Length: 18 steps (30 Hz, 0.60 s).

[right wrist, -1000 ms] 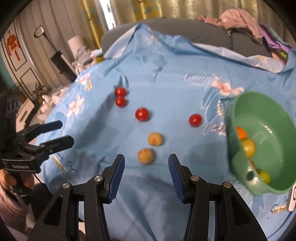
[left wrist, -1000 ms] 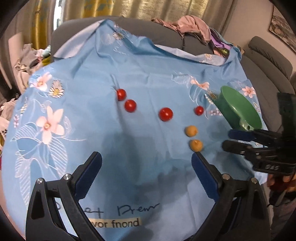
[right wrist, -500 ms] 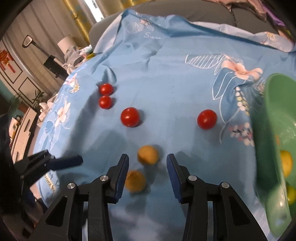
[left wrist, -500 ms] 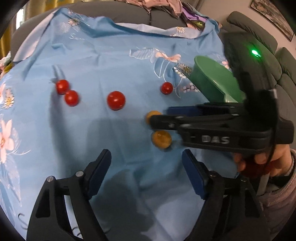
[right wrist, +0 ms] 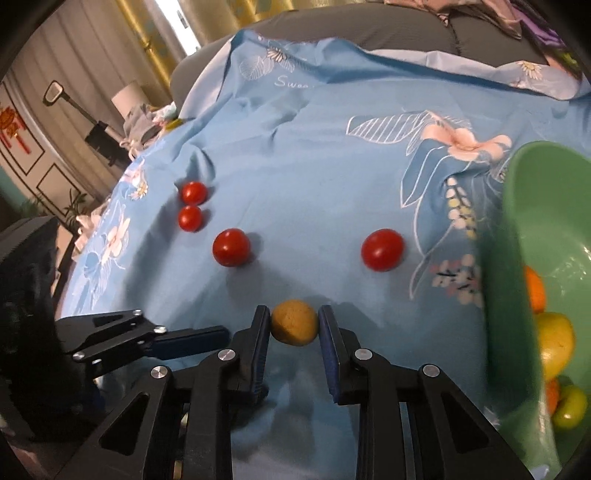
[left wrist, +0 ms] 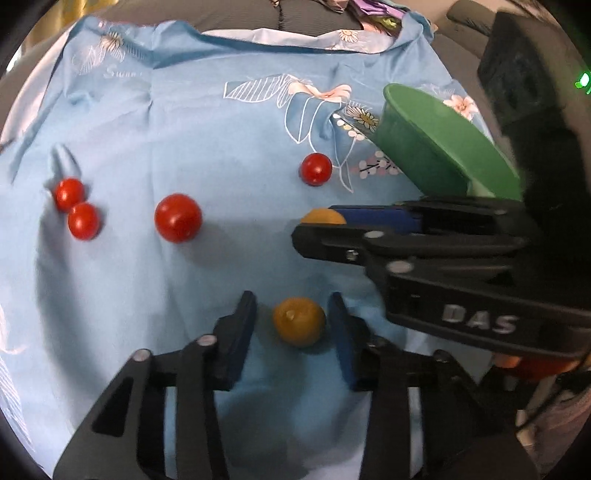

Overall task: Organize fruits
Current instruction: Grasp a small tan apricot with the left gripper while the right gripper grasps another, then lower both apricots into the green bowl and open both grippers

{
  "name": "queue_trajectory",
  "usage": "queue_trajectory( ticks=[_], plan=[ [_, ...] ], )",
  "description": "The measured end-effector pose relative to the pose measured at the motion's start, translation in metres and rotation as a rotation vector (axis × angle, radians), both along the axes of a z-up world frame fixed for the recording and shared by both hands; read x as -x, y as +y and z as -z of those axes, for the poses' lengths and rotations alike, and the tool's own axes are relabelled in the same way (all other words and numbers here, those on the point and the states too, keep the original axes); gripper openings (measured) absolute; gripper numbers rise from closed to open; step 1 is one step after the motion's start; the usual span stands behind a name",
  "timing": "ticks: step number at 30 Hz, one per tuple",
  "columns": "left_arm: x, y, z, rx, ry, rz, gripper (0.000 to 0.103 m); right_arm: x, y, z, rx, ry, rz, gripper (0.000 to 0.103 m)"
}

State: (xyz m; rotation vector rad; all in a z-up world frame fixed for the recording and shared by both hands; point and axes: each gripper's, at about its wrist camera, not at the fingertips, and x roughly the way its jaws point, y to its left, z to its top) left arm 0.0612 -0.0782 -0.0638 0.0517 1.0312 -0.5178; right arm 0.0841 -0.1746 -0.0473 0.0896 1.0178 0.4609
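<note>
Step in hand: both tongs taking one yellow-brown fruit each off the blue floral cloth. Right tongs [right wrist: 294, 326] clenched on the far fruit [right wrist: 294, 322], pads touching both sides. Left tongs [left wrist: 291, 319] have just been closing round the near fruit [left wrist: 299, 321]; small gaps remain, not gripping yet. Next, probably: finish squeeze, lift, carry to green plastic bowl [right wrist: 517, 221]. Fruits round, matte, dimpled; four glossy red tomatoes [left wrist: 178, 218] wait.

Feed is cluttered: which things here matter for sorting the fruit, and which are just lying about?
For the job: two yellow fruits, one between each gripper's fingers; four red tomatoes; green bowl already holding fruit.

Lying about: blue floral cloth, clothes on sofa, curtains.
</note>
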Motion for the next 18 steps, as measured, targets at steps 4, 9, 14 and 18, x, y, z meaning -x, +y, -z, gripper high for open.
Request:
queue_trajectory(
  ticks=[4,9,14,18],
  plan=[
    [0.005,0.001,0.0,-0.036,-0.032,0.003,0.028,0.004,-0.004,-0.006,-0.018,-0.019,0.008,0.028],
    [0.001,0.005,0.003,-0.036,-0.022,-0.021,0.028,0.008,-0.006,-0.011,-0.037,-0.028,0.022,0.028],
    [0.002,0.016,-0.007,-0.02,-0.02,-0.062,0.028,0.017,-0.008,-0.022,-0.061,-0.058,0.02,0.028],
    [0.001,0.029,-0.023,0.003,-0.037,-0.103,0.028,0.022,-0.012,-0.032,-0.077,-0.089,0.031,0.028]
  ],
)
